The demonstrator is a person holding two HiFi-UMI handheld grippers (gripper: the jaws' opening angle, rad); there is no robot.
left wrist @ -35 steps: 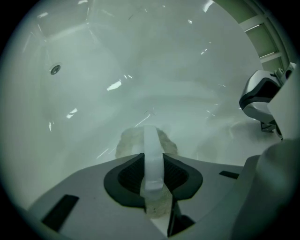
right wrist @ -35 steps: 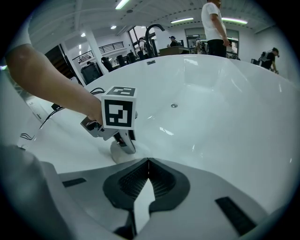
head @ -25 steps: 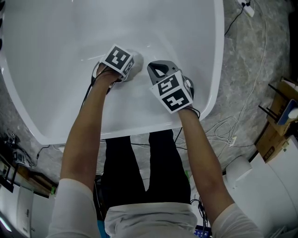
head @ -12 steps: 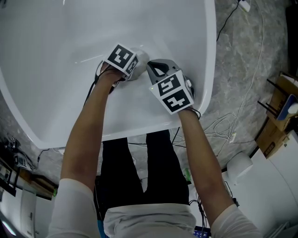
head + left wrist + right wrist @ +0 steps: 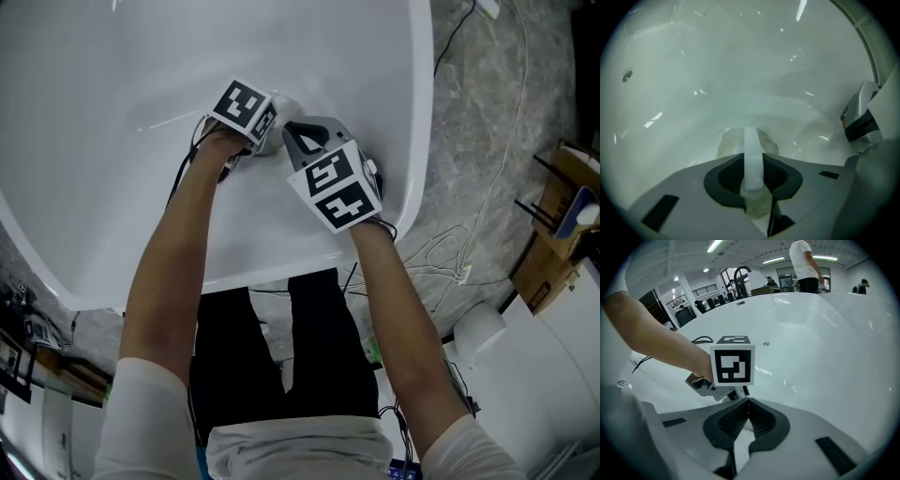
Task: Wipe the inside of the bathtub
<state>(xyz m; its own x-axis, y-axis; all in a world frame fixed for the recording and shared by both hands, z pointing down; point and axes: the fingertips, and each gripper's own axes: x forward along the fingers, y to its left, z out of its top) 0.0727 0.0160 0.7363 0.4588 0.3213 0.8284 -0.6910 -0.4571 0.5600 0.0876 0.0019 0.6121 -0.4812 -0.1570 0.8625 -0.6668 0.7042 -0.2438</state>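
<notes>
The white bathtub (image 5: 112,197) fills the upper head view, and both my grippers reach inside it. My left gripper (image 5: 266,127), with its marker cube, is shut on a pale cloth (image 5: 746,140) that presses against the tub's inner wall (image 5: 740,70). A white strip of the cloth runs back between the jaws. My right gripper (image 5: 309,139) sits just to the right of the left one, shut with nothing between its jaws. In the right gripper view the jaws (image 5: 747,400) meet, and the left gripper's marker cube (image 5: 734,365) hangs right in front of them.
A small round metal fitting (image 5: 627,75) sits on the far tub wall. A dark faucet (image 5: 741,273) rises behind the rim, and a person (image 5: 805,263) stands beyond it. Cables (image 5: 459,248) lie on the stone floor to the right, near a cardboard box (image 5: 558,234).
Both grippers have slid a little farther into the tub, away from the near rim. The cloth has moved with the left one. Both stay shut.
</notes>
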